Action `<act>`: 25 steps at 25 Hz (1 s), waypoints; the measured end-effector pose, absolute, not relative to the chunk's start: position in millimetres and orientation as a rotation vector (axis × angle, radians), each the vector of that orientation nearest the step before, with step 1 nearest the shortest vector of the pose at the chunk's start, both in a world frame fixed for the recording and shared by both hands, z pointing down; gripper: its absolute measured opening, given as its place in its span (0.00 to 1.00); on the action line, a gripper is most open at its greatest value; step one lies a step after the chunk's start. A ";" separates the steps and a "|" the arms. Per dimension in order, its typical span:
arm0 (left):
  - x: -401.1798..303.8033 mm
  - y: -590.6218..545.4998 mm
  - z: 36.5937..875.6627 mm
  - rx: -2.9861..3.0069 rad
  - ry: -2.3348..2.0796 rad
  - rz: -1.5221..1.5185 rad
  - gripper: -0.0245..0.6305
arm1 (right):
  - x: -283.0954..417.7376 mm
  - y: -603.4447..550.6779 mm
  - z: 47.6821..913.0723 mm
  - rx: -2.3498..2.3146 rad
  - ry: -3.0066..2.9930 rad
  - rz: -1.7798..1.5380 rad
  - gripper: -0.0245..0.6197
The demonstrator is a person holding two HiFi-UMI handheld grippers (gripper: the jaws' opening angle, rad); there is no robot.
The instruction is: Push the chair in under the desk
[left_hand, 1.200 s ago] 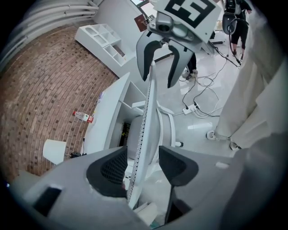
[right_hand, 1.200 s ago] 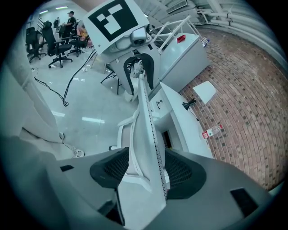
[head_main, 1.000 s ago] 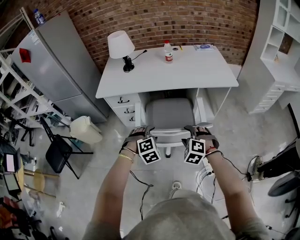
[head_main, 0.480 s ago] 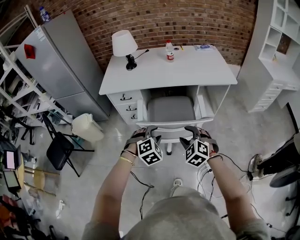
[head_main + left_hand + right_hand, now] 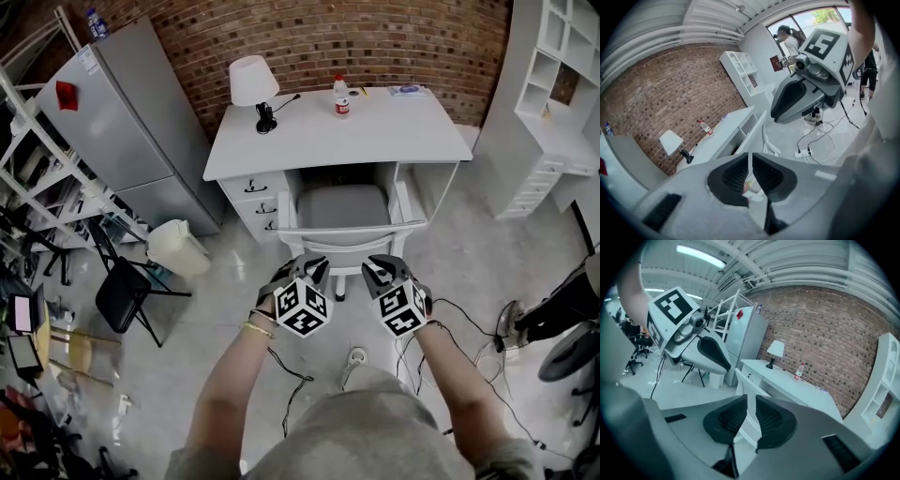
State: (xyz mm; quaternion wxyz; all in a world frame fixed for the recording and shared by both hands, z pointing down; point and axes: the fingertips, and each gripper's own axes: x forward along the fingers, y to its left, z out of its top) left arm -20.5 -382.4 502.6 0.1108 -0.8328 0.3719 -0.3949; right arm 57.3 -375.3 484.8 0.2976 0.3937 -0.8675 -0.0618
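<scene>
The chair sits tucked into the knee space of the white table, its grey seat under the tabletop and its white backrest just outside the front edge, roughly level with it. I hold both grippers in front of the backrest, near it but not touching. My left gripper is on the left and my right gripper on the right, side by side and a little apart, each angled down towards the chair. The jaws of both have just been closing. In the left gripper view the dark pads stand almost together with only a thin slit between them, and nothing is pinched there. In the right gripper view the slit is slightly wider and also empty; the chair shows through it, farther off. On the table stand a white lamp at the back left and a bottle near the back middle, well apart from each other. The table's drawers are to the left of the chair. A grey fridge stands to the left of the table against the brick wall, with a pale bin and a black folding chair on the floor in front of it. White shelves rise on the right.
</scene>
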 end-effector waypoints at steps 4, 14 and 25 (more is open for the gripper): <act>-20.0 -365.4 489.9 -2.486 1.171 -1.058 0.06 | 62.7 -363.1 472.5 1.167 -2.375 -0.028 0.07; -19.0 -321.6 471.4 -2.617 1.329 -0.842 0.05 | 61.6 -322.8 446.4 1.300 -2.494 0.111 0.05; -29.0 -278.4 436.1 -2.837 1.526 -0.450 0.05 | 60.0 -272.9 437.5 1.357 -2.574 0.274 0.05</act>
